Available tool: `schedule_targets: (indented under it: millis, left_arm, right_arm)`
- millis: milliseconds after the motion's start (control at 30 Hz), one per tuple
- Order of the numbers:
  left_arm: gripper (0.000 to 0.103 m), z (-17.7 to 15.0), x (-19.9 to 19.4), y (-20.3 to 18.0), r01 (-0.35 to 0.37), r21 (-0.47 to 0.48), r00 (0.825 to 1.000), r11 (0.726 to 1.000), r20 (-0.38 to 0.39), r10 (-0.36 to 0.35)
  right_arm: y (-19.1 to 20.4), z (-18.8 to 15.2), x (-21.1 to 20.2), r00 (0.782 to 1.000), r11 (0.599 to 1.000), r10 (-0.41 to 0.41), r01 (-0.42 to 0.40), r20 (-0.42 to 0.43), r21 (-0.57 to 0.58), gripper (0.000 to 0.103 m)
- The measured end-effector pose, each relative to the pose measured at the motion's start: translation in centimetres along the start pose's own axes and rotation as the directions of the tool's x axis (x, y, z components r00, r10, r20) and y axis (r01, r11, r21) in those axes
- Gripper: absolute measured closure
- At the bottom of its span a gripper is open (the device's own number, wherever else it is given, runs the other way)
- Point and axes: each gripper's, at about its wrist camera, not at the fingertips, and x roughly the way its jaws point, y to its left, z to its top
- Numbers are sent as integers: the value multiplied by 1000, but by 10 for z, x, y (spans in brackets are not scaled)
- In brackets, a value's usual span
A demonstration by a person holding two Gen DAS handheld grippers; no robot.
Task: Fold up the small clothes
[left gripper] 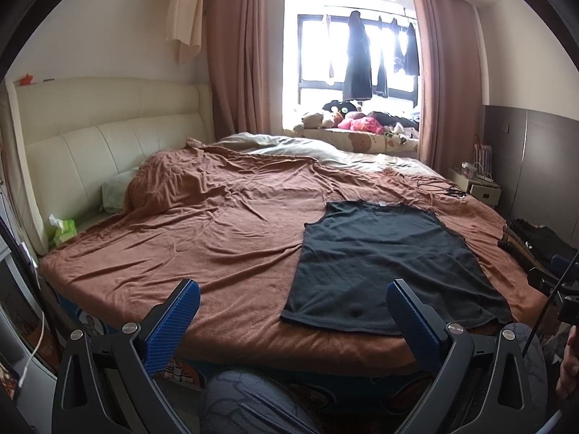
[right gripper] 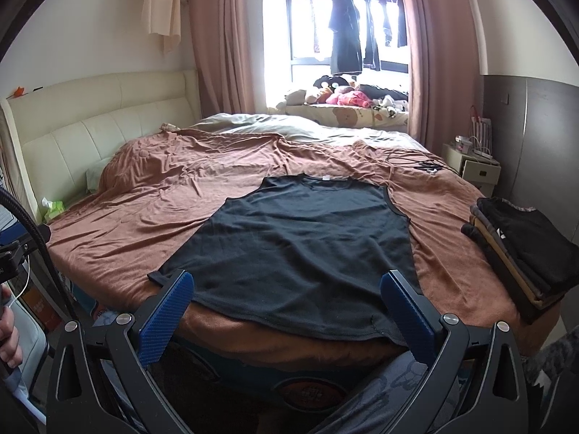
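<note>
Both grippers (left gripper: 291,298) (right gripper: 287,289) gape empty, black vest (right gripper: 300,253) flat just beyond.

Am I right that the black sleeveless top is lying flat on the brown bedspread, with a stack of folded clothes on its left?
Nearly. The black sleeveless top does lie flat on the brown bedspread, but the stack of folded clothes sits on its right, as the right wrist view shows.

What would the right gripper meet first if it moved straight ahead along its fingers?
Most likely the black sleeveless top, near its hem, lying flat on the brown bedspread. The right gripper is open; depth is uncertain.
</note>
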Motion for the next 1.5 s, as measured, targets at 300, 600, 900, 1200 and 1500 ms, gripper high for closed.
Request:
schedule_targets:
  millis: [300, 600, 900, 1200, 1500]
  left_arm:
    - [0, 0, 3, 1, -7, -5, 1000, 1000, -15, 7]
    - [0, -4, -2, 8, -7, -29, 1000, 1000, -19, 6]
    - [0, -1, -7, 8, -13, -18, 1000, 1000, -15, 13]
    - [0, 0, -10, 12, -8, -28, 1000, 1000, -14, 7]
    - [0, -2, -3, 12, 43, -20, 999, 999, -26, -44]
  right_arm:
    - [1, 5, 2, 1000, 1000, 3, -3, -15, -1, 0]
    - [5, 6, 1, 1000, 1000, 14, -14, -12, -16, 0]
    - [2, 7, 3, 1000, 1000, 9, -9, -3, -3, 0]
    - [-2, 8, 4, 999, 999, 38, -38, -9, 26, 0]
    - [-3, 10, 9, 1000, 1000, 21, -21, -7, 7, 0]
